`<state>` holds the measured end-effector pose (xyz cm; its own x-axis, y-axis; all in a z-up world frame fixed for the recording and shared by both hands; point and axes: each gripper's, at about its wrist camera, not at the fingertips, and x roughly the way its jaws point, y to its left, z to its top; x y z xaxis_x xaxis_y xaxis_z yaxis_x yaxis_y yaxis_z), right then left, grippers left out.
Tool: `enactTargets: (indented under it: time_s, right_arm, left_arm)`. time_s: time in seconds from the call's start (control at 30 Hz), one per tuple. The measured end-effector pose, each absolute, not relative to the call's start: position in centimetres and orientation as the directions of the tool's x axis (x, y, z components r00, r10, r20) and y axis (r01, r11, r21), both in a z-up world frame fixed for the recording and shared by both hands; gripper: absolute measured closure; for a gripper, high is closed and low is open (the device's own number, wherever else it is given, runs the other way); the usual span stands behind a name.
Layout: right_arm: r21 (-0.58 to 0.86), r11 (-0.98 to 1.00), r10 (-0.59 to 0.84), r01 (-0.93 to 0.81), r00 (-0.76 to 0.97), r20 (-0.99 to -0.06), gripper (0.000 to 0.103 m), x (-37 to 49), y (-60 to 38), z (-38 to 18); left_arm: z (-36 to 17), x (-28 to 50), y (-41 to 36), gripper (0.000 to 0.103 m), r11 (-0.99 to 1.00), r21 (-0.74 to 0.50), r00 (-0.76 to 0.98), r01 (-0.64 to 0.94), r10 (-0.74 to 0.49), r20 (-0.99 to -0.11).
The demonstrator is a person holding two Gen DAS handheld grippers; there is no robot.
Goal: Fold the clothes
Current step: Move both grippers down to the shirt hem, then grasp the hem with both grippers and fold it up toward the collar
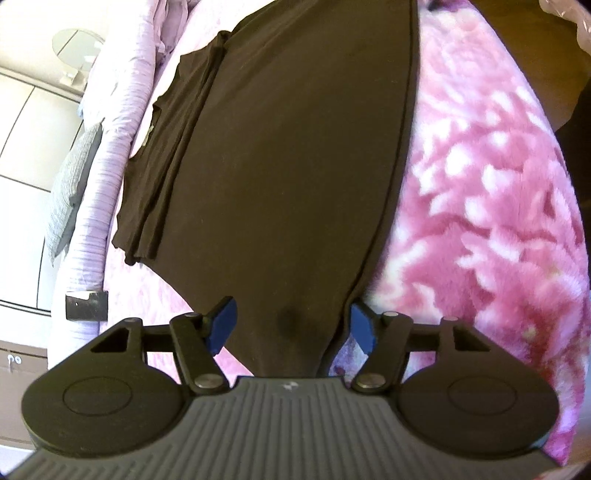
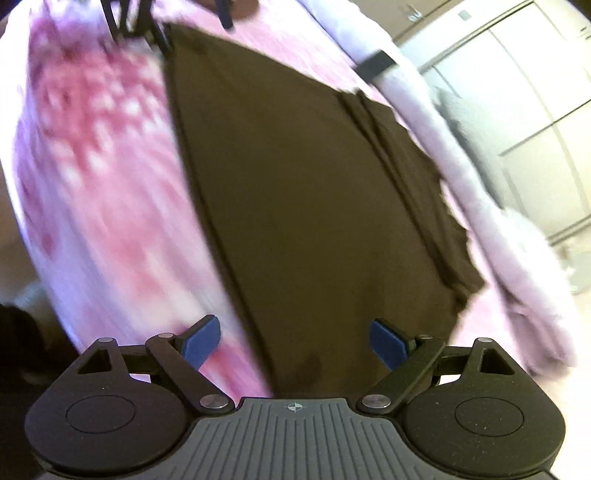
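A dark brown garment (image 1: 280, 166) lies flat on a pink flowered blanket (image 1: 480, 206), with a folded sleeve along its left side. Its narrow near end runs between the blue pads (image 1: 221, 325) of my left gripper (image 1: 291, 326), which stands open just above the cloth; the hemmed edge passes by the right pad. The right wrist view is blurred. There the same garment (image 2: 314, 192) stretches away, and my right gripper (image 2: 295, 341) is open over its near end, the left pad over the blanket (image 2: 96, 177). Black gripper parts (image 2: 136, 22) show at the garment's far corner.
A lilac quilt (image 1: 110, 147) is bunched along the bed's far side, with a grey pillow (image 1: 70, 192) and a small black object (image 1: 86, 306) beside it. White cupboard doors (image 2: 535, 110) stand beyond. Wooden floor (image 1: 535, 55) shows past the blanket's other edge.
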<state>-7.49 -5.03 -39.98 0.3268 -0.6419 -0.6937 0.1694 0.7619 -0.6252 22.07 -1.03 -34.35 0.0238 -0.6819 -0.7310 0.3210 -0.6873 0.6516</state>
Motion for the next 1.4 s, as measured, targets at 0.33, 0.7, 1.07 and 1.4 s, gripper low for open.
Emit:
enactTargets:
  time_s: [0.33,0.7,1.07,1.4]
  right_arm:
    - [-0.751,0.654,-0.74,0.087,0.278,-0.612,0.016,-10.4,-6.1,-41.3]
    - [-0.652,0.755,-0.64,0.072,0.293,-0.71,0.099,-9.9,-7.6,-39.2]
    - [-0.536,0.844,-0.503,-0.023,0.313,-0.805,0.101,-10.2,-7.2,-31.1]
    - [-0.452,0.891,-0.414,-0.052,0.318,-0.853,0.101,-11.0,-4.5,-26.9]
  left_arm:
    - [-34.8,21.8,-1.6,0.048,-0.671,0.663,0.035,0.333,-0.693,-0.72]
    - [-33.4,22.1,-2.5,0.099,-0.689,0.627,0.033,0.363,-0.663,-0.748]
    - [-26.4,23.6,-1.4,0.101,-0.742,0.608,-0.016,0.281,-0.637,-0.771]
    - [-23.0,24.0,1.9,0.101,-0.787,0.559,-0.042,0.26,-0.587,-0.808]
